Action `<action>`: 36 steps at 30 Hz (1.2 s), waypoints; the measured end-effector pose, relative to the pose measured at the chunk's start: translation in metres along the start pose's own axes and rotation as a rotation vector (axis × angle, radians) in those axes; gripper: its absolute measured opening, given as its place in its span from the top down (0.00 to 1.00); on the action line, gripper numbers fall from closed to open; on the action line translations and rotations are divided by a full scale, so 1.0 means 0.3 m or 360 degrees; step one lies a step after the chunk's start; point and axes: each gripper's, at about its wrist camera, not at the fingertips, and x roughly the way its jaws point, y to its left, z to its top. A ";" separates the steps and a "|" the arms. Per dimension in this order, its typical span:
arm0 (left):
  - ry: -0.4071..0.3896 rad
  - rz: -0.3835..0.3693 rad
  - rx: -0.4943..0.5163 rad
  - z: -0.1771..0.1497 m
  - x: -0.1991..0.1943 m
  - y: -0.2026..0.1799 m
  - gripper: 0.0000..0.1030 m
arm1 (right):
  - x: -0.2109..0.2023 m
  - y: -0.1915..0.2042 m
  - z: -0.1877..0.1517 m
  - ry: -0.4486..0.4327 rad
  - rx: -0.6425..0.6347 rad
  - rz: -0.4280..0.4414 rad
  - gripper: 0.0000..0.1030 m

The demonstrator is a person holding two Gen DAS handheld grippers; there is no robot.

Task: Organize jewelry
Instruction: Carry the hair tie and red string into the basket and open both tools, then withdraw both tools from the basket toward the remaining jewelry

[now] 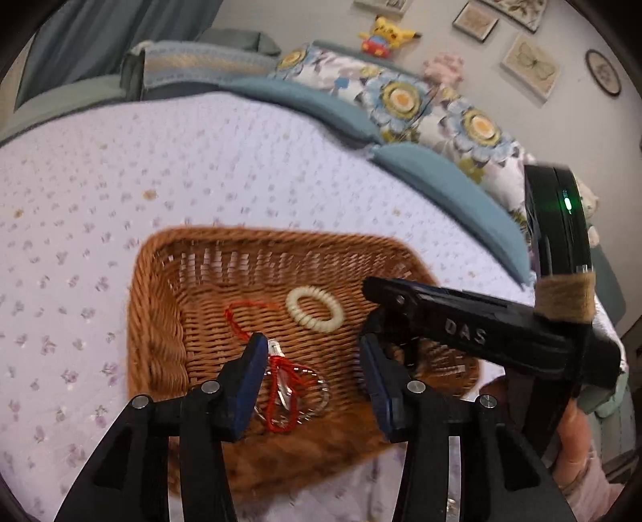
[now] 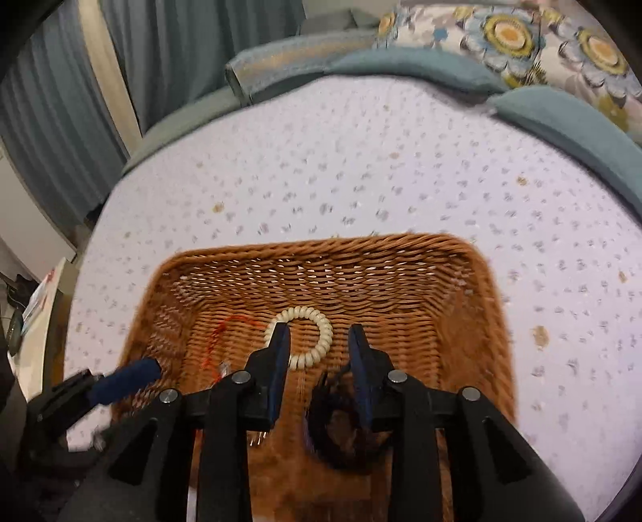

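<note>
A brown wicker basket (image 1: 160, 305) (image 2: 473, 321) sits on the quilted bed. Inside lie a cream coil bracelet (image 1: 315, 309) (image 2: 317, 341), a red cord piece (image 1: 281, 381) (image 2: 218, 345) with silver rings (image 1: 317, 397), and a dark fuzzy band (image 2: 341, 425). My left gripper (image 1: 311, 357) is open, hovering over the red cord and rings. My right gripper (image 2: 317, 345) is open above the basket floor, the dark band just under its right finger. The right gripper also shows in the left wrist view (image 1: 373, 313), and a left fingertip shows in the right wrist view (image 2: 128, 379).
The bed has a pale lilac flowered quilt (image 1: 200, 168) (image 2: 361, 168). Teal and flowered pillows (image 1: 421, 104) (image 2: 521, 48) lie at the far edge. Curtains (image 2: 60, 100) hang at the left. A plush toy (image 1: 385, 34) and framed pictures (image 1: 529, 64) are by the wall.
</note>
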 end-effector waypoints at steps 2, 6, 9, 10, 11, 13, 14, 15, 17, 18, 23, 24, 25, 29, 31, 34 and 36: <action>-0.0053 -0.0004 0.0024 -0.012 -0.077 -0.027 0.52 | -0.107 0.017 -0.043 -0.0070 -0.0047 0.0029 0.69; -0.0154 -0.0030 0.0017 -0.051 -0.235 -0.065 0.52 | -0.297 0.048 -0.135 -0.0180 -0.0152 0.0050 0.67; -0.0208 -0.0032 0.0006 -0.119 -0.348 -0.087 0.52 | -0.420 0.069 -0.227 -0.0246 -0.0215 0.0082 0.67; -0.0219 -0.0029 -0.0003 -0.142 -0.376 -0.091 0.50 | -0.453 0.074 -0.258 -0.0258 -0.0229 0.0086 0.67; -0.0227 -0.0018 -0.0016 -0.169 -0.407 -0.095 0.50 | -0.489 0.082 -0.294 -0.0270 -0.0250 0.0087 0.67; -0.0242 -0.0005 -0.0044 -0.215 -0.457 -0.094 0.50 | -0.525 0.091 -0.339 -0.0291 -0.0276 0.0072 0.66; -0.0248 -0.0004 -0.0058 -0.238 -0.474 -0.094 0.49 | -0.543 0.097 -0.364 -0.0300 -0.0294 0.0063 0.66; -0.0254 0.0000 -0.0077 -0.263 -0.491 -0.090 0.49 | -0.550 0.099 -0.381 -0.0294 -0.0296 0.0068 0.66; -0.0243 0.0022 -0.0122 -0.305 -0.507 -0.077 0.49 | -0.552 0.090 -0.412 -0.0231 -0.0250 0.0137 0.66; -0.0224 0.0035 -0.0149 -0.329 -0.509 -0.067 0.49 | -0.564 0.079 -0.439 -0.0208 -0.0235 0.0165 0.66; -0.0085 0.0077 -0.0219 -0.475 -0.493 -0.054 0.49 | -0.572 0.056 -0.618 -0.0076 -0.0184 0.0206 0.66; -0.0062 0.0074 -0.0222 -0.501 -0.487 -0.055 0.49 | -0.573 0.046 -0.647 -0.0071 -0.0166 0.0203 0.66; -0.0040 0.0079 -0.0222 -0.525 -0.478 -0.062 0.49 | -0.573 0.029 -0.681 -0.0063 -0.0137 0.0192 0.66; 0.0048 0.0094 -0.0116 -0.618 -0.456 -0.142 0.49 | -0.571 -0.067 -0.737 -0.0049 -0.0054 0.0032 0.66; 0.0078 0.0073 -0.0045 -0.662 -0.456 -0.188 0.49 | -0.575 -0.129 -0.739 -0.0025 0.0023 -0.0003 0.66; 0.0152 -0.0016 0.0068 -0.731 -0.462 -0.253 0.49 | -0.563 -0.204 -0.733 0.0070 0.0082 -0.0004 0.66; 0.0190 -0.0083 0.0120 -0.764 -0.471 -0.287 0.49 | -0.561 -0.241 -0.741 0.0097 0.0127 0.0009 0.66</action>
